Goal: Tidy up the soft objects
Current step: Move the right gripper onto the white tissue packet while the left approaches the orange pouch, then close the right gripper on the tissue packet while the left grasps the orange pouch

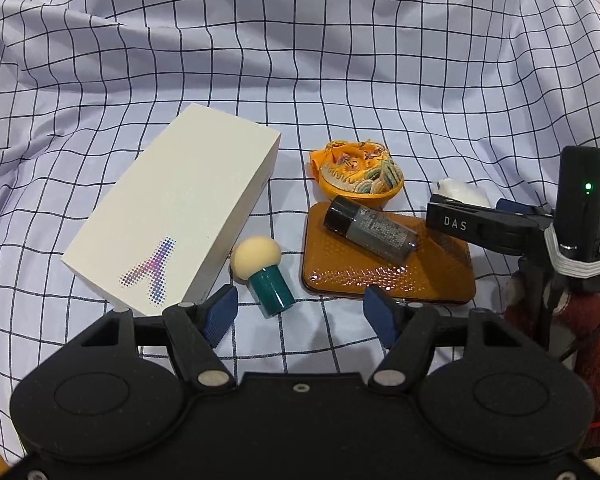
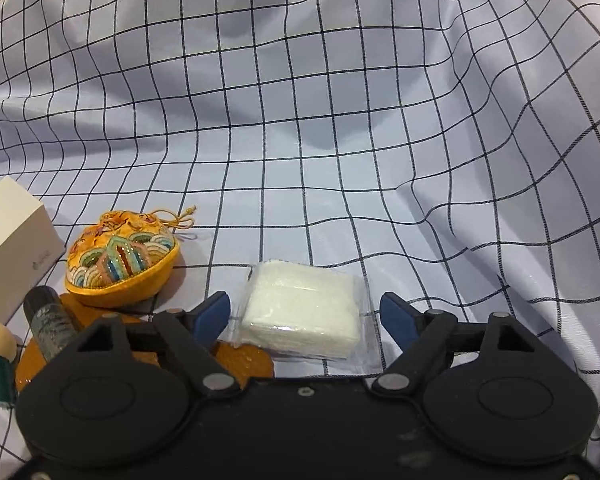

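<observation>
Right gripper (image 2: pixel 305 314) stands with its blue pads (image 2: pixel 212 314) parted on either side of a clear-wrapped pack of white cotton pads (image 2: pixel 302 312); a gap shows on each side, so nothing is clamped. That pack lies flat on the checked cloth (image 2: pixel 340 120), its near-left corner just over the edge of an amber textured tray (image 2: pixel 244 362). Just left of the pack, beyond the tray, sits an embroidered orange pouch (image 2: pixel 122 258), and farther left a white box (image 2: pixel 12 240).

Left gripper (image 1: pixel 300 314) hangs open above the cloth, holding nothing. Just ahead of its left pad lies a makeup sponge with a green handle (image 1: pixel 262 270), touching the white box (image 1: pixel 172 216). On the tray (image 1: pixel 388 276) a dark bottle (image 1: pixel 370 228) lies on its side, beside the pouch (image 1: pixel 358 176).
</observation>
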A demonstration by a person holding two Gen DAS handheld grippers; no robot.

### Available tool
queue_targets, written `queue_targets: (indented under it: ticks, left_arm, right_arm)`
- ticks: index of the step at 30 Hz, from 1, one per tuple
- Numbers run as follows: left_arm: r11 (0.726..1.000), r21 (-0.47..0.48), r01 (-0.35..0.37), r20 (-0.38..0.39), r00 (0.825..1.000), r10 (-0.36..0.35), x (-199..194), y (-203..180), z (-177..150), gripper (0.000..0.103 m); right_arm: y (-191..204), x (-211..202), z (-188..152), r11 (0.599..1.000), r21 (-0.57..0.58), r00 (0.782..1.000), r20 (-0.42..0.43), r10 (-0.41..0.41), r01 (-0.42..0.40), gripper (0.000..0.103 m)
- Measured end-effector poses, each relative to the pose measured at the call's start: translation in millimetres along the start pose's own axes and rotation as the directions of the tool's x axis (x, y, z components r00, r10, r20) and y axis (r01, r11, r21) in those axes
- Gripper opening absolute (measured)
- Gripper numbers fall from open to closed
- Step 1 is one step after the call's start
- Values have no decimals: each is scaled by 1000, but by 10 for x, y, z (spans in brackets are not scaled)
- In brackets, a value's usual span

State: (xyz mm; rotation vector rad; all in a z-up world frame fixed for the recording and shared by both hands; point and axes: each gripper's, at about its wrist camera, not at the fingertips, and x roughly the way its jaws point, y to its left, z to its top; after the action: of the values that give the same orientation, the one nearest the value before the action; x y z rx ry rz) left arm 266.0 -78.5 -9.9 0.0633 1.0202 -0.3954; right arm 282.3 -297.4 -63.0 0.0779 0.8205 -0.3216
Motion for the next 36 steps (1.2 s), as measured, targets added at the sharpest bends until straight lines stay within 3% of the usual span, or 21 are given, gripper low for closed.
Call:
queue_targets:
  ticks: [5, 6, 7, 11, 14, 16, 23, 36]
  left_arm:
    - [1000, -8, -5, 17, 1000, 5, -31, 24, 92, 65]
    - [1000, -7, -6, 21, 1000, 6, -33, 25, 120, 65]
    - [1000, -7, -8, 25, 1000, 8, -31, 25, 153, 65]
    - [1000, -19, -4, 39, 999, 4, 3, 23, 309, 65]
    - [999, -37, 26, 49, 999, -24, 49, 14, 463, 67]
    - [998, -50, 39, 59, 998, -36, 99, -8, 578, 80]
    - [1000, 6, 18, 72, 997, -19, 339, -256, 871, 80]
    - [996, 82, 24, -41, 999, -21, 940, -565, 1027, 80]
  right_arm:
    - [32, 53, 13, 1000, -1, 1000, -16, 1, -1, 79]
    - [34, 70, 18, 1000, -3, 1000, -24, -1, 1, 76]
    - [36, 86, 19, 1000, -5, 999, -34, -4, 4, 66]
    - [29, 91, 13, 1000, -13, 999, -44, 12, -13, 59]
    - [13, 34, 16, 1000, -10, 1000, -23, 12, -13, 58]
    - [-7, -15, 27, 1000, -4, 1000, -9, 17, -17, 58]
    - [-53, -190, 26, 1000, -10, 999, 50, 11, -10, 58]
    - [-179, -242, -44, 1000, 8, 998, 66, -1, 0, 58]
